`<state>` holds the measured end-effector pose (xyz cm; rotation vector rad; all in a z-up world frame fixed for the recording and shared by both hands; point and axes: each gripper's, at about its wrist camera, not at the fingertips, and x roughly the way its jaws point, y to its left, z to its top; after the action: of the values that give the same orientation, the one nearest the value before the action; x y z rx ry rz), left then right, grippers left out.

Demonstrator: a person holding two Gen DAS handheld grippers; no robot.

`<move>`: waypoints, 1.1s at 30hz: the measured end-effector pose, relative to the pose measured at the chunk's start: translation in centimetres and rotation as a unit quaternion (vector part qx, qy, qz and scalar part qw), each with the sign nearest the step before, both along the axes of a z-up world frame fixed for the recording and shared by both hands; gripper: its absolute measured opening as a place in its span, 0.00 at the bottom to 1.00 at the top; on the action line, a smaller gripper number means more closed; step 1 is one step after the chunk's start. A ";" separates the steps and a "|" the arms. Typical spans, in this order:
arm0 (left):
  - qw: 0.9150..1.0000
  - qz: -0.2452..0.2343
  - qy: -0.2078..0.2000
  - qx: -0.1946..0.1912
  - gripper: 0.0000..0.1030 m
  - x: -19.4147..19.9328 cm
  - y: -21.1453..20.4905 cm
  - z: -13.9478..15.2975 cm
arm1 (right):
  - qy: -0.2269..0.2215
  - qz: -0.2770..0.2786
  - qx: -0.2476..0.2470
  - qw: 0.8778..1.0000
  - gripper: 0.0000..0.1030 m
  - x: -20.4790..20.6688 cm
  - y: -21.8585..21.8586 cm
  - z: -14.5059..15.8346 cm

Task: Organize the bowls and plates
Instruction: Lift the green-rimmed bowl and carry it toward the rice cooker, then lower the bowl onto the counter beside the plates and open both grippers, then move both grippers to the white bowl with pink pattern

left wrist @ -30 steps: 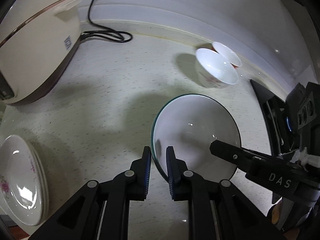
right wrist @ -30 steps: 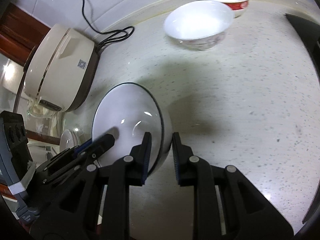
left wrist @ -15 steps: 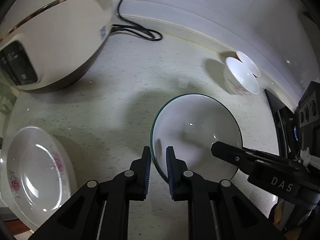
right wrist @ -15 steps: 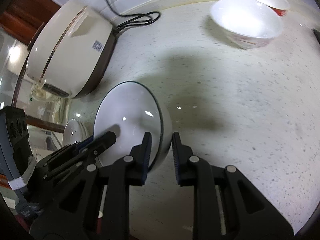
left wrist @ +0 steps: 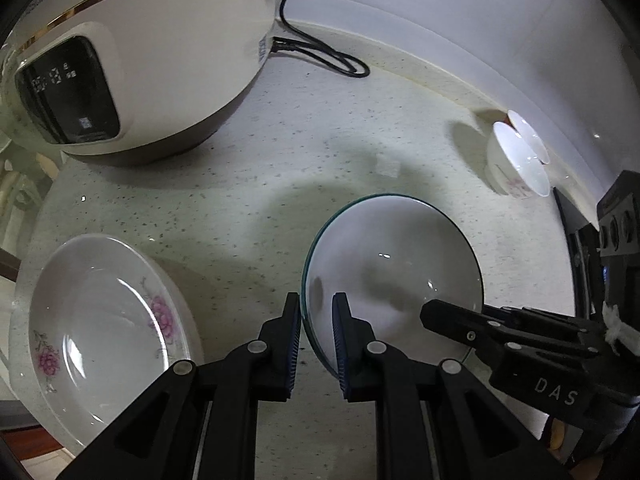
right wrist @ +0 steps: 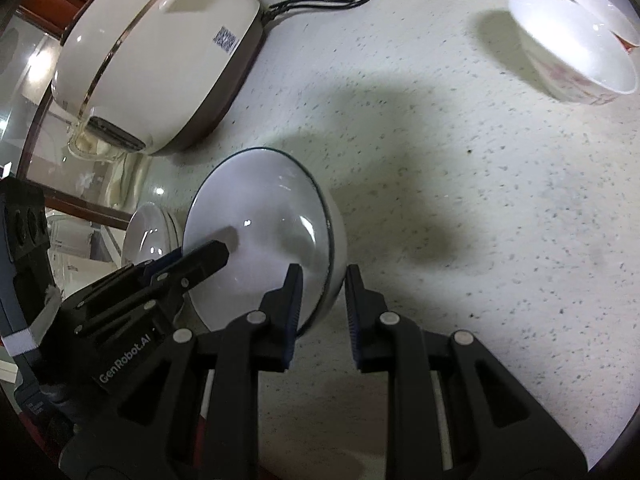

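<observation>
Two-handed carry over a kitchen counter: the left gripper [left wrist: 316, 320] pinches the near-left rim of a green-edged white bowl [left wrist: 394, 264], one finger inside & one outside the wall, while the right gripper [right wrist: 322, 300] clamps the opposite side of the same rim, its fingers narrow around the edge. Gripping at two points likely keeps the wide, smooth bowl level & stops it swinging, as a single rim pinch prob. would. The bowl hangs tilted a little above the speckled countertop [left wrist: 248, 168], w/ its shadow spread beneath it. Just left of the bowl, near the counter's edge, sits a stack of floral plates [left wrist: 104, 320], apparently the nearest sorted pile. A rice cooker [left wrist: 140, 52] w/ its black cord [left wrist: 320, 52] stands at the back left. Two small white bowls [right wrist: 576, 48], one leaning into the other, wait near the back wall on the right, well apart from the carried bowl; they look like the grouping it may join, though where it is headed cannot be told from this.
</observation>
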<state>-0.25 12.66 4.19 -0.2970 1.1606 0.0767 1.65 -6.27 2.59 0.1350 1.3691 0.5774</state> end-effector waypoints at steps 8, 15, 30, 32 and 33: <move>1.000 0.013 0.013 0.007 0.15 0.2 0.4 -0.5 | 0.001 0.013 0.000 1.000 0.26 0.2 1.2 -0.6; 1.000 0.000 0.014 0.019 0.20 0.3 -0.1 -0.3 | 0.014 0.001 0.009 1.000 0.27 0.0 0.2 -0.4; 0.998 -0.014 -0.068 0.002 0.67 0.8 -1.4 3.5 | -0.035 -0.104 0.051 0.993 0.73 -0.4 -5.6 2.5; 0.997 -0.024 -0.068 -0.003 0.69 1.4 -2.2 3.5 | -0.031 -0.129 0.051 0.990 0.73 -0.1 -7.2 2.2; 0.997 -0.029 -0.067 -0.008 0.69 1.7 -2.6 3.5 | -0.030 -0.141 0.051 0.988 0.73 0.0 -8.0 2.1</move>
<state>1.50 10.02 7.66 -0.2774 1.0367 -0.0038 1.63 -14.23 4.69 0.3859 1.2359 0.4093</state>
